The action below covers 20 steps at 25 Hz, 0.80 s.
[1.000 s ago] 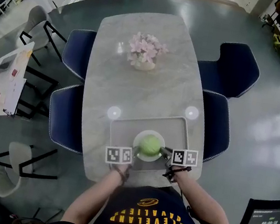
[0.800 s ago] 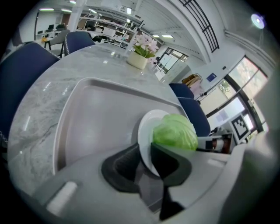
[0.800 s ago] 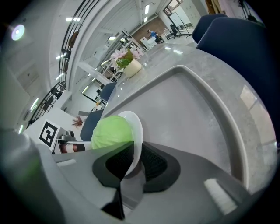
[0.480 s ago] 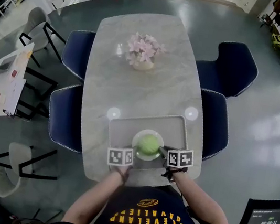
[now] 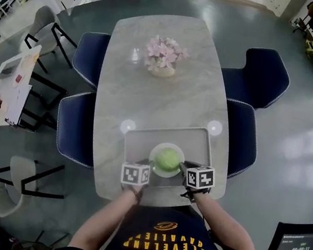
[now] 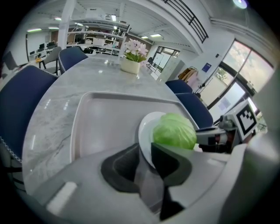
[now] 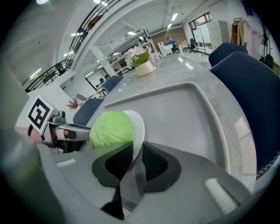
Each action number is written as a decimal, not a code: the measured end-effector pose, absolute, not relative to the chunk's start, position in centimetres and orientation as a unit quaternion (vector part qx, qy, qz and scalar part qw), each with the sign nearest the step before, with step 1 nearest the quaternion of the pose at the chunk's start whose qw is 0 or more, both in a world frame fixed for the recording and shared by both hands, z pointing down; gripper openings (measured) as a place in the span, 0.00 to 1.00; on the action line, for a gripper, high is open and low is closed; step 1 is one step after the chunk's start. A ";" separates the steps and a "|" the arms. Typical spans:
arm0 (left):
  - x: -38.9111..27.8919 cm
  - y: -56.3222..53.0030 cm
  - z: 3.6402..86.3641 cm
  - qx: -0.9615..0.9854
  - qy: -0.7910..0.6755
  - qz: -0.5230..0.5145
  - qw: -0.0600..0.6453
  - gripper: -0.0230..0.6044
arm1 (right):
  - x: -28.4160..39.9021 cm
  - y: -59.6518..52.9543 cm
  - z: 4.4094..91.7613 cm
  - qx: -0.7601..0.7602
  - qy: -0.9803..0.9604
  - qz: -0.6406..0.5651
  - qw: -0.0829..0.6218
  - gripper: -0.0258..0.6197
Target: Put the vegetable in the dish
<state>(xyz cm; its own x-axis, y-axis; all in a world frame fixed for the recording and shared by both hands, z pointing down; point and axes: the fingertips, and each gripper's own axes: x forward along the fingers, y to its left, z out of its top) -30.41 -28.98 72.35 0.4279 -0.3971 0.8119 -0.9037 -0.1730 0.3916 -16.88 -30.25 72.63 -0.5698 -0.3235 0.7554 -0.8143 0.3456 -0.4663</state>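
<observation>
A green cabbage (image 5: 167, 159) sits in a round white dish (image 5: 159, 149) on a grey tray (image 5: 142, 140) at the near end of the marble table. My left gripper (image 5: 149, 170) is shut on the dish's near-left rim, and my right gripper (image 5: 183, 169) is shut on its right rim. In the left gripper view the dish rim (image 6: 144, 135) runs between the jaws with the cabbage (image 6: 174, 131) just beyond. In the right gripper view the dish rim (image 7: 139, 131) is pinched between the jaws beside the cabbage (image 7: 111, 129).
A pot of pink flowers (image 5: 163, 57) stands at the far middle of the table (image 5: 150, 91). Blue chairs (image 5: 76, 126) line both long sides. The tray's raised edge (image 7: 218, 127) surrounds the dish.
Both grippers stay clamped on the dish. The right gripper has drifted slightly left and towards me; the dish and cabbage have hardly moved.
</observation>
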 end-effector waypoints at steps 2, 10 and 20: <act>-30.6 -28.8 72.1 0.715 -0.461 0.270 0.451 0.16 | -16.7 -30.2 72.6 0.377 -0.768 0.439 0.273 0.13; -30.8 -27.4 70.1 0.723 -0.468 0.190 0.472 0.04 | -15.6 -29.2 71.5 0.387 -0.763 0.465 0.227 0.05; -31.0 -24.8 64.3 0.754 -0.444 0.116 0.470 0.04 | -16.4 -27.1 66.8 0.359 -0.794 0.459 0.170 0.05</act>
<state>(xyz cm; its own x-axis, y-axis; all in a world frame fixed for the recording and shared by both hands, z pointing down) -30.97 -24.79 64.34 0.5792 -0.5610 0.5915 -0.7781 -0.1641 0.6063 -16.38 -27.14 66.79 -0.6842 -0.4146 0.5999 -0.7268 0.3200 -0.6077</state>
